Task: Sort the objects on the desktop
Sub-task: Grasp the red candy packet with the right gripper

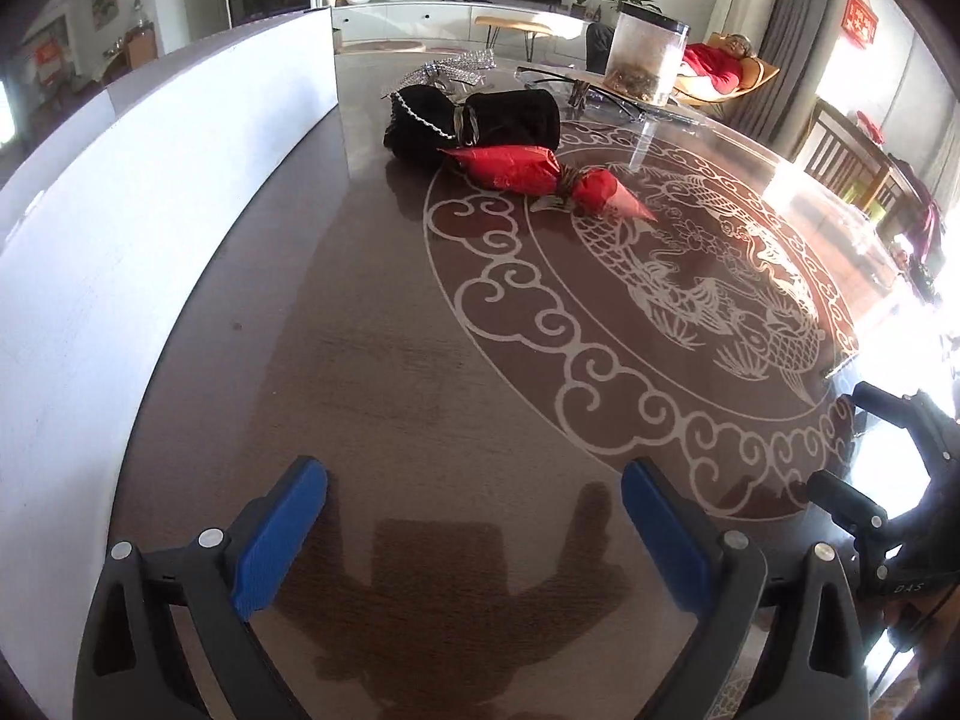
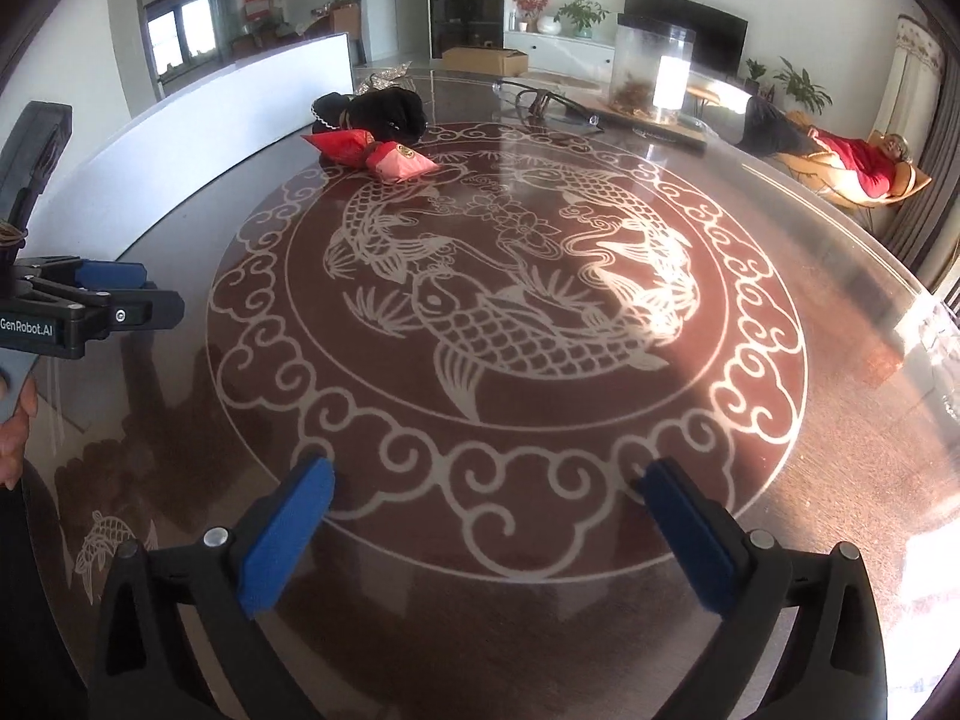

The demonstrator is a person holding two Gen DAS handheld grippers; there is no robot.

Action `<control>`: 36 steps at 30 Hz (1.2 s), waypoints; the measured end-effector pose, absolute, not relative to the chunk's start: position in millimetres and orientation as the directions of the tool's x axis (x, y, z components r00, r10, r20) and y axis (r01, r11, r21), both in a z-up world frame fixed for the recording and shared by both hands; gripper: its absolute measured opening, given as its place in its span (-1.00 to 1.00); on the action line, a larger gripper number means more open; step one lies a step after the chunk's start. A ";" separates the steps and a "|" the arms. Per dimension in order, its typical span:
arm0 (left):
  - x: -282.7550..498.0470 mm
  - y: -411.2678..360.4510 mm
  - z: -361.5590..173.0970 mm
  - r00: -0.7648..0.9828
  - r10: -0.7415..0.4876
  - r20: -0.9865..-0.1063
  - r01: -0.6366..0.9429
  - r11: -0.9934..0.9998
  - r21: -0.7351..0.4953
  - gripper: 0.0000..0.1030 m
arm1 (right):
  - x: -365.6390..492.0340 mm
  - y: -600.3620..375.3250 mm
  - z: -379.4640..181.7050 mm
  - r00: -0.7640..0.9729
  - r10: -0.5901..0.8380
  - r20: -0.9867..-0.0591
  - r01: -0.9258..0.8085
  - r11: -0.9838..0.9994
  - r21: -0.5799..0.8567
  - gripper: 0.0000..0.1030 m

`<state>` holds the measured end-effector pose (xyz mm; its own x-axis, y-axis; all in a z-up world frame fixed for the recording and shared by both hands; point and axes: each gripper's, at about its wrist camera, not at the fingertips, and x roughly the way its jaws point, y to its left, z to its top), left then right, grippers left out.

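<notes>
A red foil-wrapped package [image 1: 543, 175] lies on the round table [image 1: 372, 360], and shows in the right wrist view [image 2: 366, 153] too. A black velvet bag with a white bead chain [image 1: 474, 120] lies just behind it, also in the right wrist view [image 2: 384, 111]. A shiny silver item [image 1: 456, 69] sits further back. My left gripper [image 1: 474, 516] is open and empty, low over the near table, far from the objects. My right gripper [image 2: 483, 516] is open and empty over the table's patterned centre. The left gripper also shows at the left edge of the right wrist view [image 2: 114, 294].
A clear plastic jar [image 1: 648, 57] stands at the far side on a glass turntable [image 2: 660, 120]. A white board [image 1: 150, 192] stands along the table's left edge. Glasses [image 2: 540, 99] lie near the jar. A person in red [image 2: 852, 165] reclines beyond the table.
</notes>
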<state>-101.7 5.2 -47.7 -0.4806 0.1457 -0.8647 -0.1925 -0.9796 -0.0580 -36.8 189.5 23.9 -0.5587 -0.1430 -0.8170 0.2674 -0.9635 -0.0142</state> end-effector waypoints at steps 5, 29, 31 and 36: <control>-96.7 2.0 -51.7 -0.540 0.158 -0.827 -0.250 -0.968 -0.021 1.00 | -38.7 189.0 23.5 -0.558 -0.144 -0.817 0.266 -0.964 -0.012 1.00; -97.7 5.8 -52.9 -0.546 0.135 -0.827 -0.241 -0.971 0.000 1.00 | -133.3 149.6 20.3 -0.513 -0.263 -0.817 0.465 -0.885 -0.008 1.00; -97.6 5.8 -52.9 -0.546 0.135 -0.827 -0.240 -0.971 0.000 1.00 | -164.8 132.4 19.9 -0.512 -0.265 -0.817 0.470 -0.883 -0.008 1.00; -97.6 5.9 -52.9 -0.545 0.136 -0.827 -0.241 -0.971 0.000 1.00 | -218.8 86.8 19.3 -0.501 -0.278 -0.820 0.497 -0.867 -0.010 1.00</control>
<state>-97.6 5.9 -52.9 -0.5453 0.1355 -0.8272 -0.2405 -0.9706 -0.0005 -218.8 86.8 19.3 -0.5006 -0.2781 -0.8198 0.4975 -0.8674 -0.0095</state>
